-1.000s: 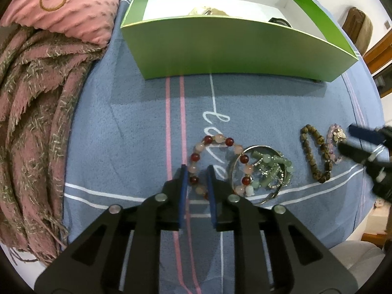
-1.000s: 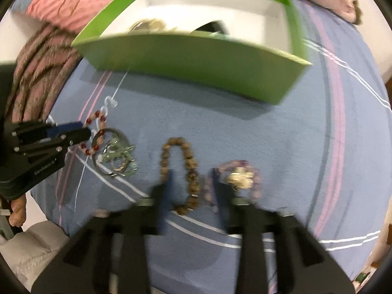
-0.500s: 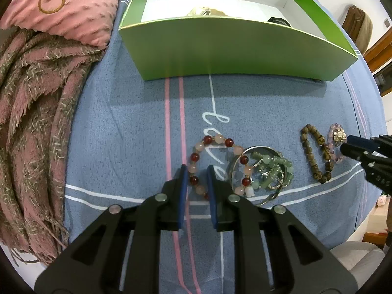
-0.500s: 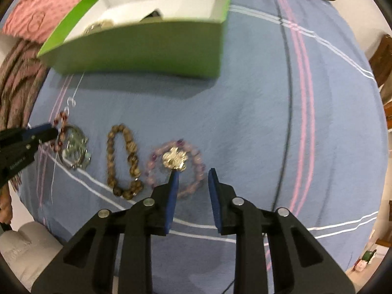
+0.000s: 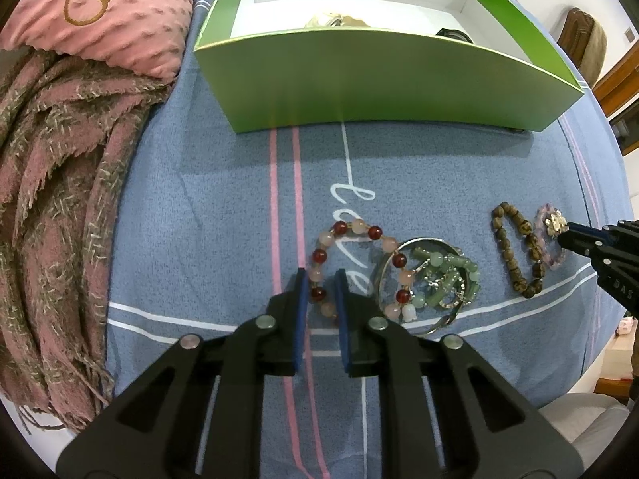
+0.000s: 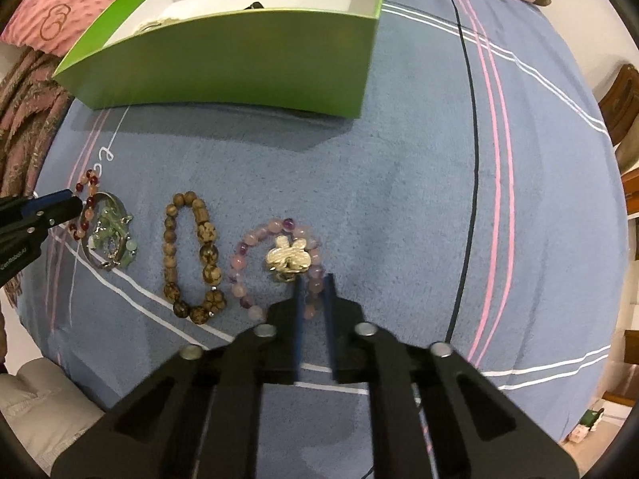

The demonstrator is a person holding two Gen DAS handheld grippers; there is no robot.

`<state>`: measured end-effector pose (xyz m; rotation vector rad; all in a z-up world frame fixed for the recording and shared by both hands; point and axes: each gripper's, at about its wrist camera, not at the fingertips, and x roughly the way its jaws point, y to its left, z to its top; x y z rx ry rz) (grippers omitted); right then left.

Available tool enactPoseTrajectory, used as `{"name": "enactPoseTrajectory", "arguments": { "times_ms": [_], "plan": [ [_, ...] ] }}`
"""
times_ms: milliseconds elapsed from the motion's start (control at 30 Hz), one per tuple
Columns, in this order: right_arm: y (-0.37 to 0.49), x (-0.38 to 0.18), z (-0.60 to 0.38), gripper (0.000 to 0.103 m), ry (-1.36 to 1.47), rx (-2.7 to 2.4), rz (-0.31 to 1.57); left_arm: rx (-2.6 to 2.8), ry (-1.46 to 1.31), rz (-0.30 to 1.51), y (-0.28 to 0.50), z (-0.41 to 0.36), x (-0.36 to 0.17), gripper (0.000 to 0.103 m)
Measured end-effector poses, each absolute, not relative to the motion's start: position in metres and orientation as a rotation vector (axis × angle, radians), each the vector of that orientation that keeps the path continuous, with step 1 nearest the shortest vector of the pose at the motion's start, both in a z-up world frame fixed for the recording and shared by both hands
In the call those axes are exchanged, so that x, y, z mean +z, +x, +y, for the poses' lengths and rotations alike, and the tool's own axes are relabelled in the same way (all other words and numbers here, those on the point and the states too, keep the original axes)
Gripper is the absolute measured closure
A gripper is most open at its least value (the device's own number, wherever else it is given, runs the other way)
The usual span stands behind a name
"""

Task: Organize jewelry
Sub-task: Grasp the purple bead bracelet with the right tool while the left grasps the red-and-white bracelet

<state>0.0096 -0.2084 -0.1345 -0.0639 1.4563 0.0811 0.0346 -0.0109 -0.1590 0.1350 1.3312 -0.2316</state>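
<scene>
A red and pink bead bracelet (image 5: 351, 251) lies on the blue bedspread. My left gripper (image 5: 321, 279) is shut on its near beads. Beside it lie a silver bangle with green beads (image 5: 433, 279), a brown wooden bead bracelet (image 5: 519, 251) and a purple bead bracelet with a gold charm (image 6: 279, 255). My right gripper (image 6: 313, 283) is shut on the purple bracelet's near beads, and it shows at the right edge of the left wrist view (image 5: 567, 237). The green box (image 5: 379, 76) stands open behind, with some jewelry inside.
A pink knitted blanket (image 5: 52, 199) and a pink pillow (image 5: 104, 8) lie at the left. The bed's edge runs along the near side. Wooden furniture (image 6: 623, 99) stands at the right beyond the bed.
My right gripper moved right from the brown bracelet to the purple one and closed on its near beads. My left gripper has stayed shut on the red and pink bracelet.
</scene>
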Motion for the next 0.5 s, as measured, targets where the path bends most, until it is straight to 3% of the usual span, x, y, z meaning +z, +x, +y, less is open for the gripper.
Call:
{"name": "enactPoseTrajectory", "arguments": {
  "times_ms": [500],
  "plan": [
    [0.001, -0.073, -0.218, 0.096, -0.025, 0.082, 1.340, -0.239, 0.064, 1.286, 0.034, 0.005, -0.125, 0.095]
  ]
}}
